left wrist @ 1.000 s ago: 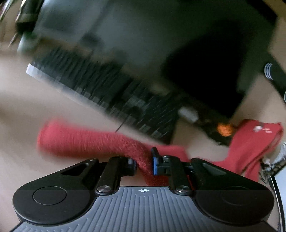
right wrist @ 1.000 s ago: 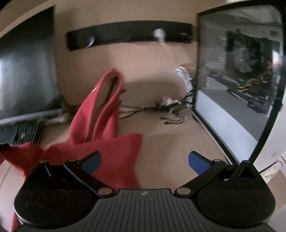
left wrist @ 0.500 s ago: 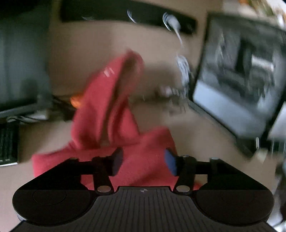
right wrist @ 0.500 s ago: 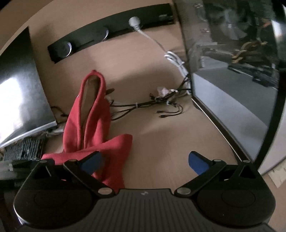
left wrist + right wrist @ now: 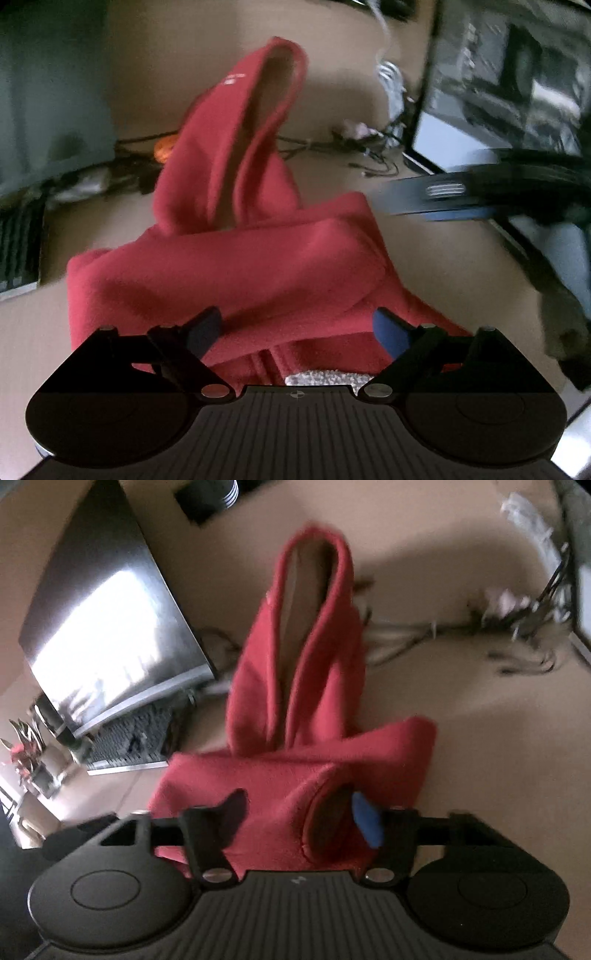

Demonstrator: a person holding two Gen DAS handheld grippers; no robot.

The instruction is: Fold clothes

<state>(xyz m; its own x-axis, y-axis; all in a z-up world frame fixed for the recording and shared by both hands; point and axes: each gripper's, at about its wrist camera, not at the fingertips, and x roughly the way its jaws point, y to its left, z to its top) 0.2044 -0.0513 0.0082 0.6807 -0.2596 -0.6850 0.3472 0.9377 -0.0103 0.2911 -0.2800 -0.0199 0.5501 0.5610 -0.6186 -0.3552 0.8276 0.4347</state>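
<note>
On the desk (image 5: 461, 266), left tool (image 5: 295, 328) has released the red hoodie (image 5: 236, 258).

A pale wooden tabletop (image 5: 480, 738) carries the clutter; a dark monitor (image 5: 107, 635) stands tilted at the left, its screen catching bright glare; a black keyboard (image 5: 129, 747) lies just beside its lower edge; a tangle of dark cables (image 5: 480, 627) runs across the far right; in the left wrist view a small orange thing (image 5: 164, 147), too blurred to tell, sits among more cables near the monitor; a glass-sided computer case (image 5: 517, 92) stands at the right.
</note>
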